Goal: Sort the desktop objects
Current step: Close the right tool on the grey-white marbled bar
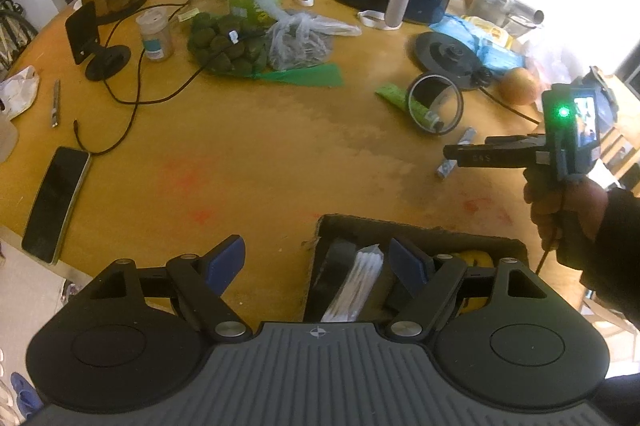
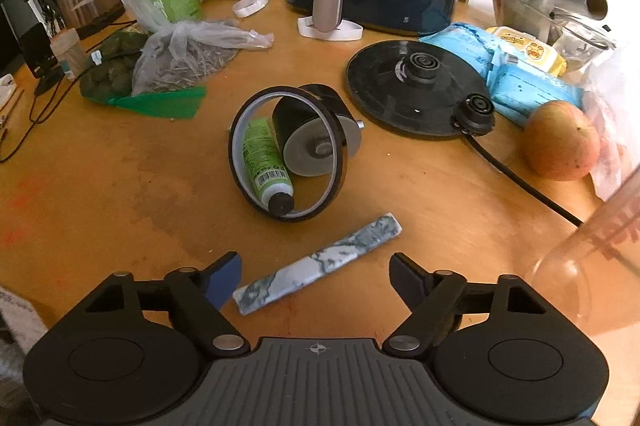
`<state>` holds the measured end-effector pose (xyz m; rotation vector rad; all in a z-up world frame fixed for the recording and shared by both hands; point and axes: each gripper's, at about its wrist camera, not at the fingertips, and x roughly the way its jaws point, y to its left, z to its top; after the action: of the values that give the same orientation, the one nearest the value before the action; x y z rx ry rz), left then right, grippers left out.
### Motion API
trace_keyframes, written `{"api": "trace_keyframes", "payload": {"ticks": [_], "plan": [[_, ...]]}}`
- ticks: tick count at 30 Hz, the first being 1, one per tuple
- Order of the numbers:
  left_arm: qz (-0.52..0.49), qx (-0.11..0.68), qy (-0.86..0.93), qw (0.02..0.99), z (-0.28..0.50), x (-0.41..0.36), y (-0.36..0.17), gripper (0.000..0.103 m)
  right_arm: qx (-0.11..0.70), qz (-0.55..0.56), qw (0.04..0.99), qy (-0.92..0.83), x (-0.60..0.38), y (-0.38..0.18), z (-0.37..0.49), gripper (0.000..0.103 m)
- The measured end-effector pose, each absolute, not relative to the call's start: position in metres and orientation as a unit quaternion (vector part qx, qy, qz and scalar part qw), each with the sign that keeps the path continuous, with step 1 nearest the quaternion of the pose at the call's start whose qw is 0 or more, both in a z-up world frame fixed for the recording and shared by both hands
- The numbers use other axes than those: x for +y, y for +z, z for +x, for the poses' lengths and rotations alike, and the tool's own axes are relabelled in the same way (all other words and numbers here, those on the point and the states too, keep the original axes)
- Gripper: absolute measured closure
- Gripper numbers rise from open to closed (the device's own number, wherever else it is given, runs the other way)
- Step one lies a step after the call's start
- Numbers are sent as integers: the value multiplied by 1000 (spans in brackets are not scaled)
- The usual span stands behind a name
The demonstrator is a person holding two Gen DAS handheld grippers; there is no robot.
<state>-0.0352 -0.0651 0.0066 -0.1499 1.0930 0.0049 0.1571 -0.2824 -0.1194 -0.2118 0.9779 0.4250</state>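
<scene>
A worn wooden table [image 2: 120,186] carries a marbled flat stick [image 2: 320,264], a round mirror [image 2: 286,152] beside a green tube [image 2: 264,160], a kettle base [image 2: 416,86], an apple [image 2: 560,142], a phone [image 1: 54,202] and a cardboard box [image 1: 416,226].

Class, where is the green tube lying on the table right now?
In the right wrist view the green tube lies mid-table, poking through the black ring, left of the round kettle base and beyond the marbled bar.
</scene>
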Motion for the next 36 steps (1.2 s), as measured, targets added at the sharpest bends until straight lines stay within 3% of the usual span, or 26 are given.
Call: {"api": "trace_keyframes", "payload": {"ticks": [9,19,36], "plan": [[-78,524,17,848,-36,-59,5,24,477,-104,854,181,-279,-140,173,46],[-79,526,13,847,-31,-61,3,24,473,-106,856,180,-279,-138,171,85],[-72,522,7,850,-27,-66,6,24,502,-105,847,144,-289,-136,180,86]]}}
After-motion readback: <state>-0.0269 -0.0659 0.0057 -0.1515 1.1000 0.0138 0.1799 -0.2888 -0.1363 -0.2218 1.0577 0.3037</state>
